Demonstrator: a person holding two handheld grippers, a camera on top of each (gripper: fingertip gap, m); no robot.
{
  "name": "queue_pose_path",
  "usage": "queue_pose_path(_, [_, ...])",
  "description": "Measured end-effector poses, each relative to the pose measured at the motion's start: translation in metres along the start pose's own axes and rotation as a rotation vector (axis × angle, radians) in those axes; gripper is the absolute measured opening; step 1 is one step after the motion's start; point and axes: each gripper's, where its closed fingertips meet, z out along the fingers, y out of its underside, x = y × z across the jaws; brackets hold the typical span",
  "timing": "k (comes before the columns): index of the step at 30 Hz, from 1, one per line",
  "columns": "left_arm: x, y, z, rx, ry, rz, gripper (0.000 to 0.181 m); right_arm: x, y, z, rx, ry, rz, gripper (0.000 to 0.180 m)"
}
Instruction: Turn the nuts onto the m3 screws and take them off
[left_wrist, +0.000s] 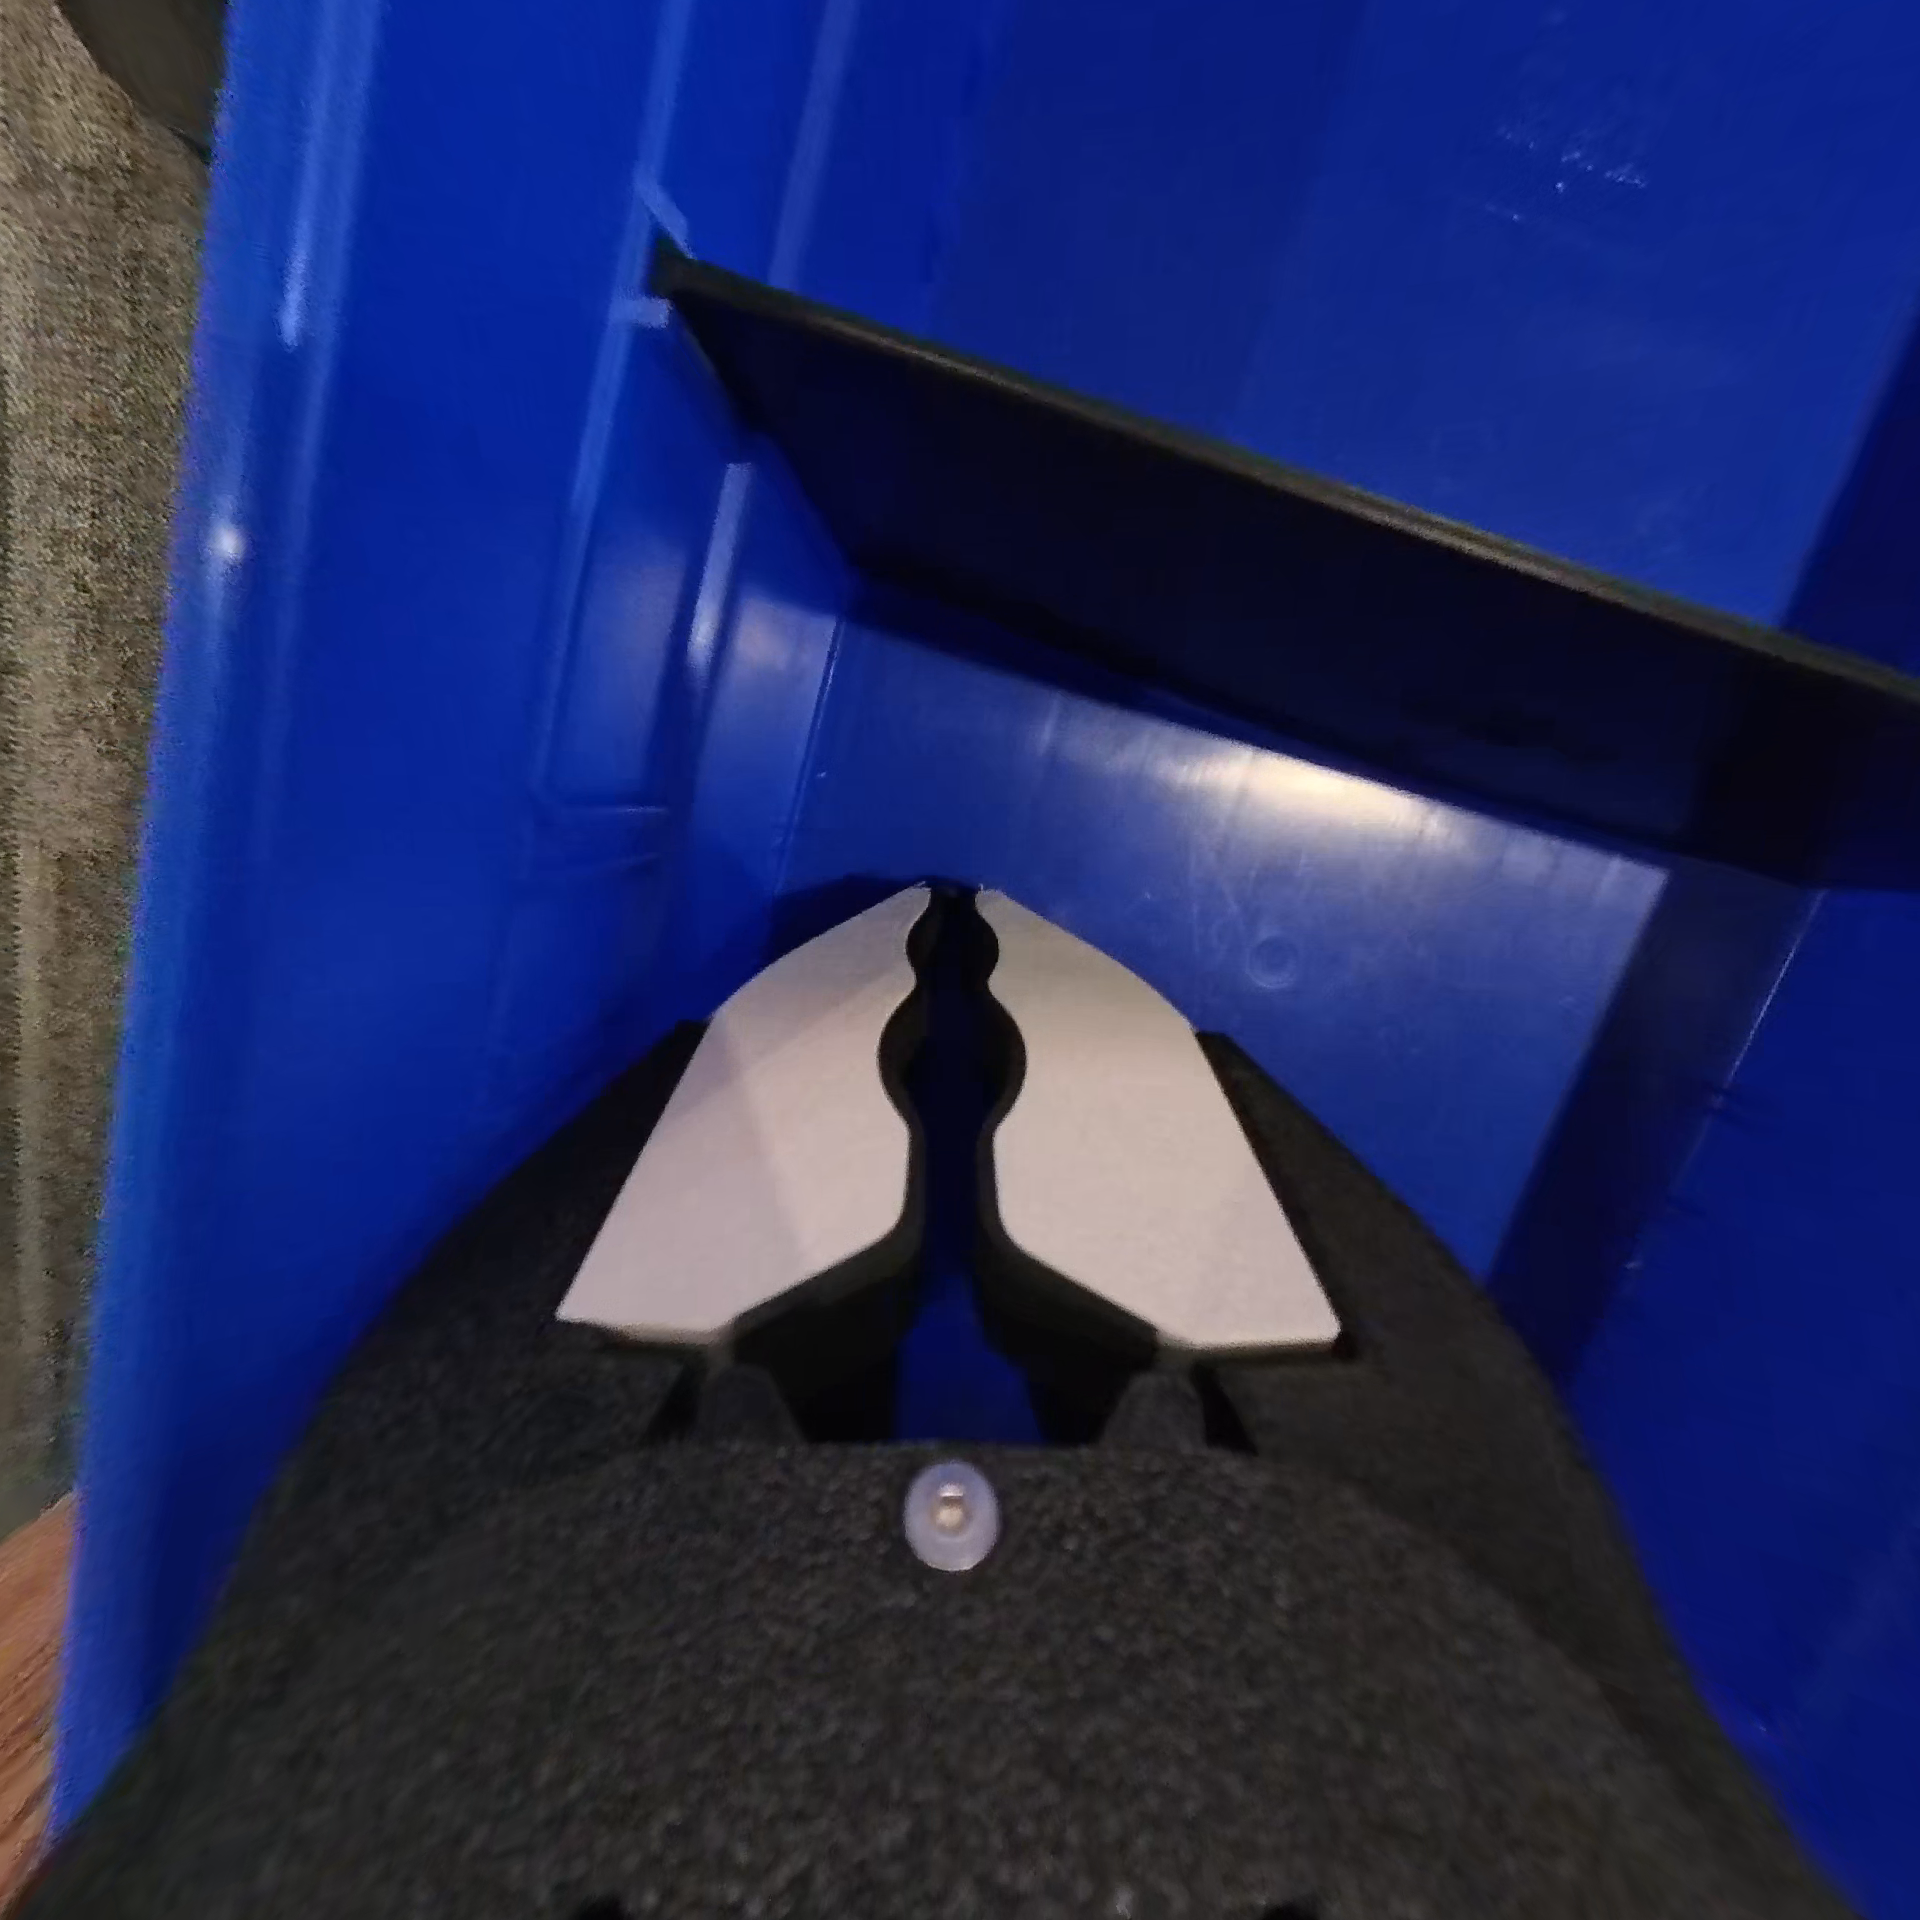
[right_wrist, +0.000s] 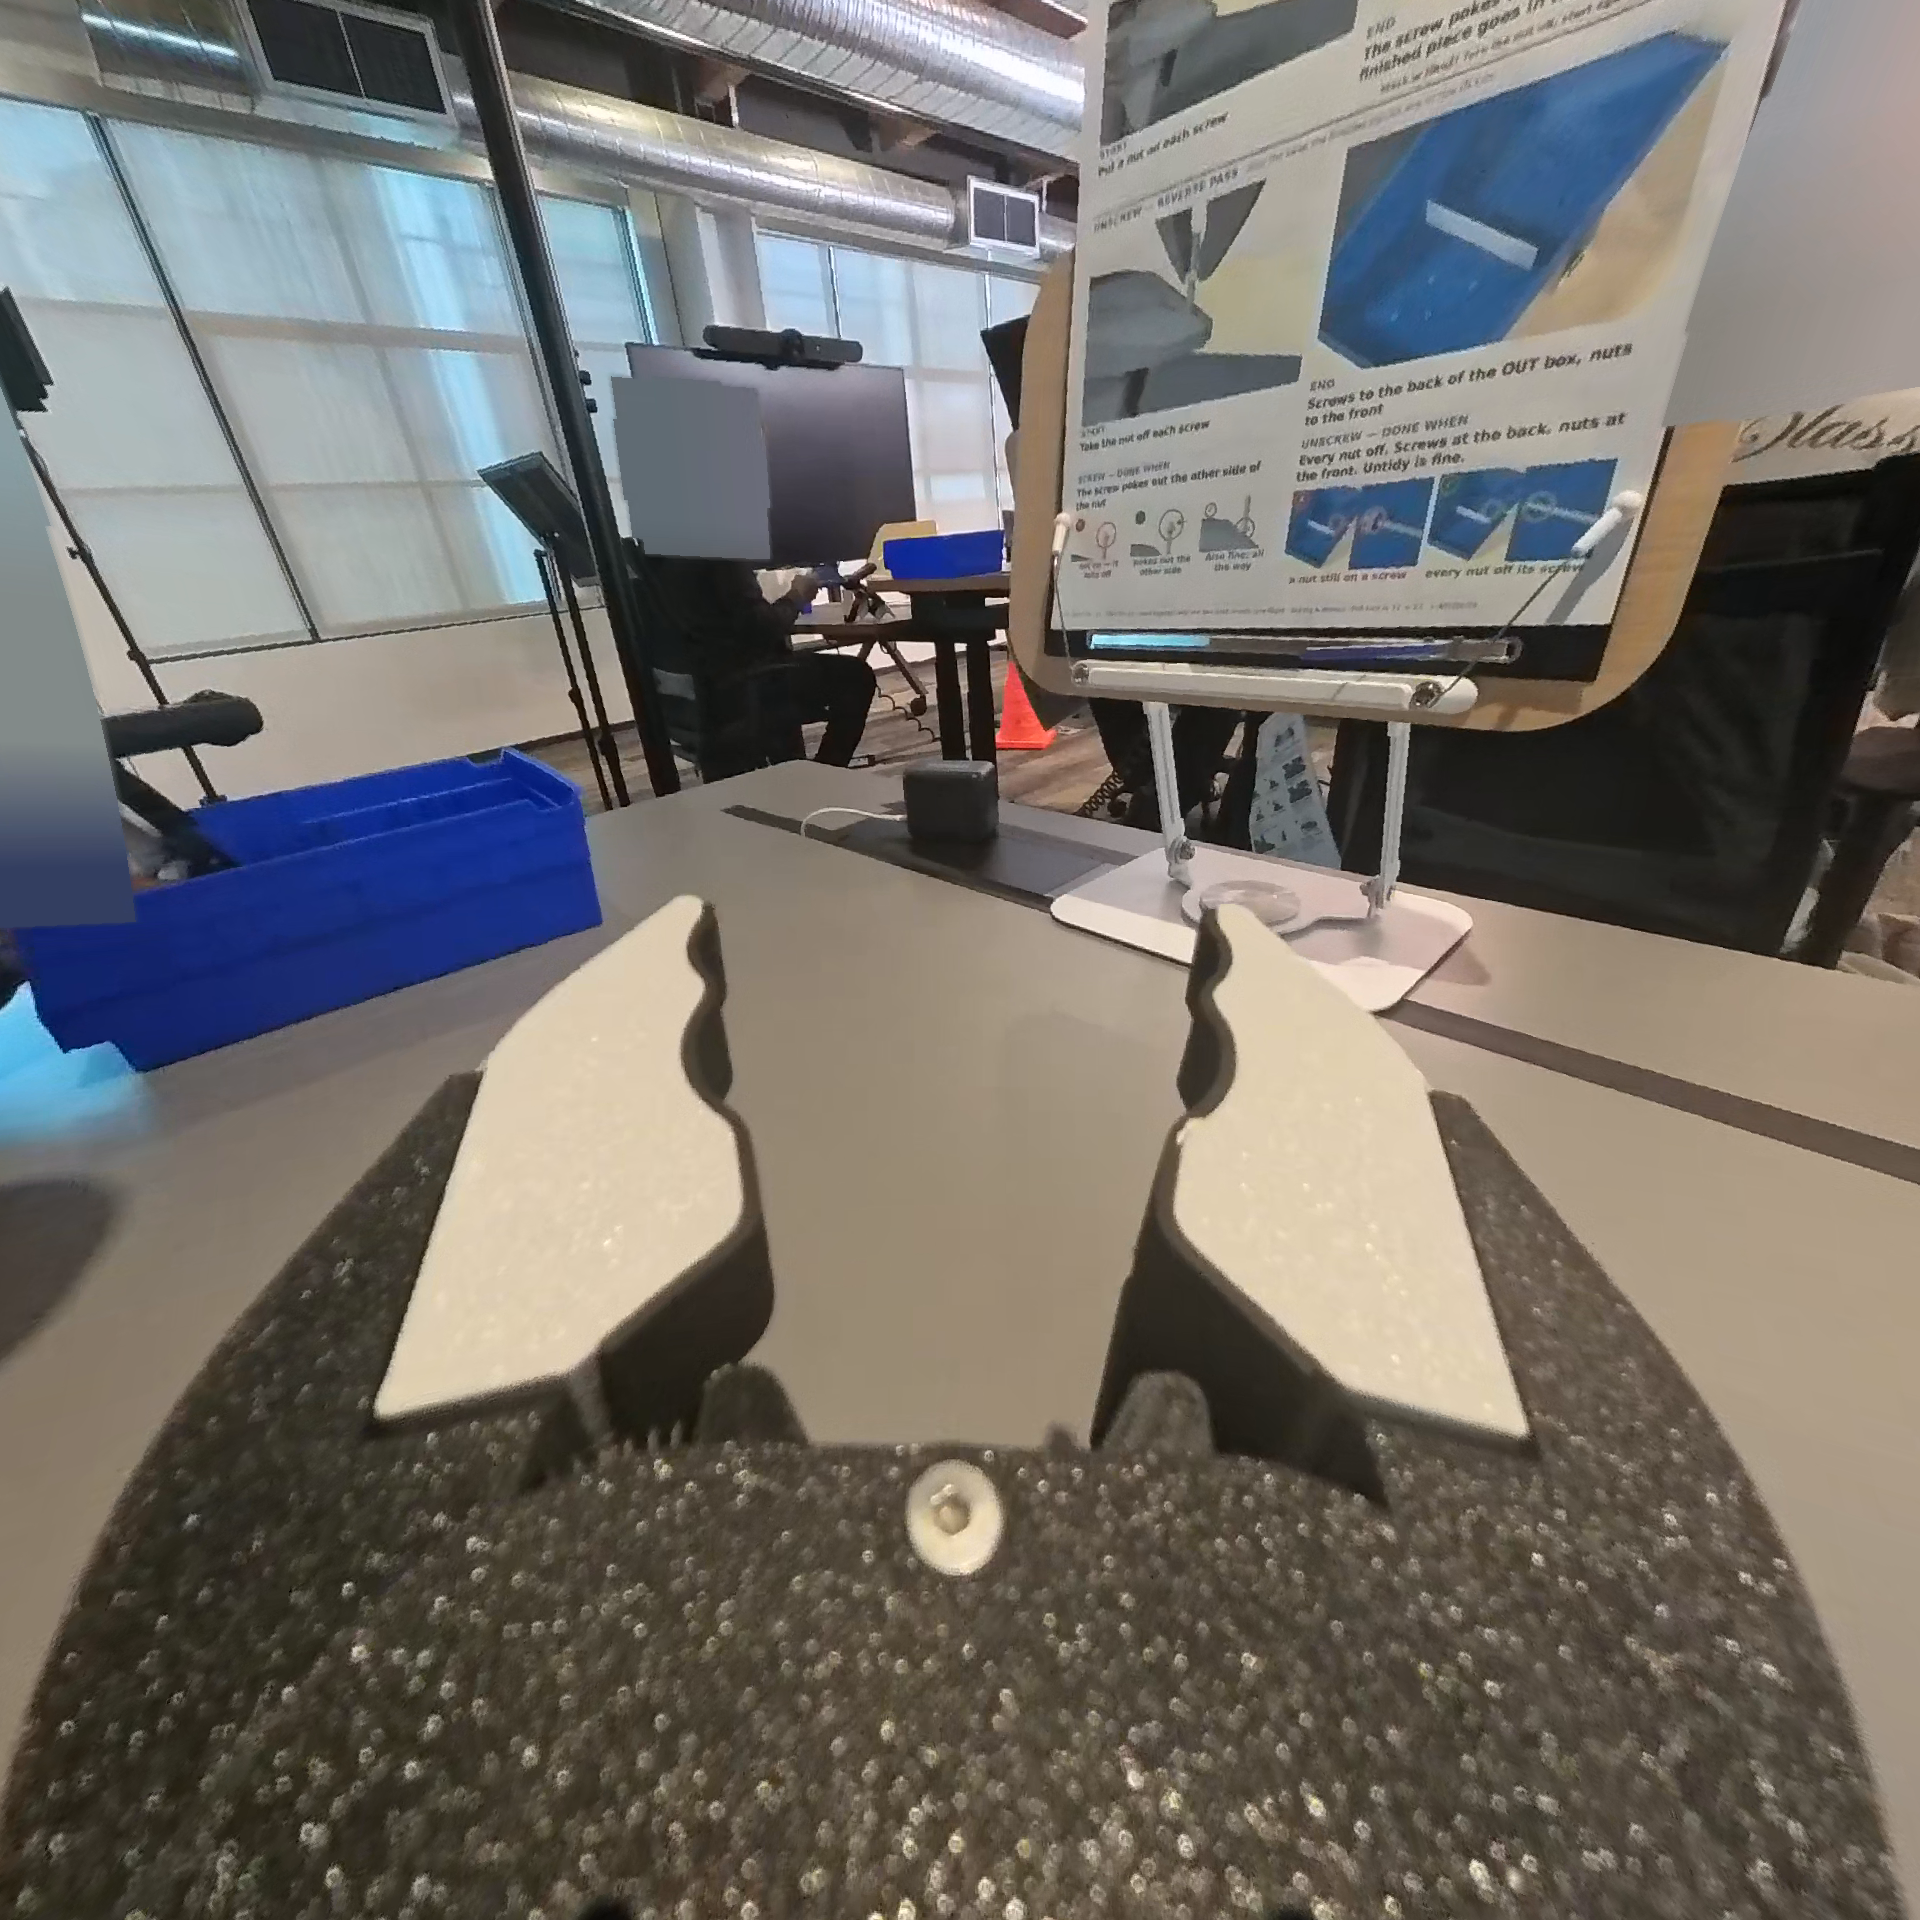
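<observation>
A: The left gripper (left_wrist: 954, 891) is down inside the blue bin (left_wrist: 1299, 852), tips pressed together near the floor, just short of the black divider (left_wrist: 1247, 540).

B: Anything pinched there?

A: Too small to tell; no screw or nut shows.

B: And the right gripper (right_wrist: 954, 940)?

A: Spread wide and empty above the grey counter (right_wrist: 935, 1091), the bin (right_wrist: 312, 894) off to its left, an instruction sheet on a stand (right_wrist: 1351, 416) beyond.

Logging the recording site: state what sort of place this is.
Probably an open-plan workshop or lab office: exposed ceiling ducts, a monitor on a far desk, and a grey worktable with a blue parts bin.
</observation>
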Motion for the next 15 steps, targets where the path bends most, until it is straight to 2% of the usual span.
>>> queue_pose_path(8, [0.009,-0.005,-0.010,0.069,0.075,0.029,0.002,-0.002,-0.002,-0.004,-0.002,0.008,-0.007,0.085])
queue_pose_path(15, [0.034,-0.024,-0.062,0.265,0.159,0.215,0.002,-0.002,-0.003,-0.009,-0.014,0.022,-0.012,0.085])
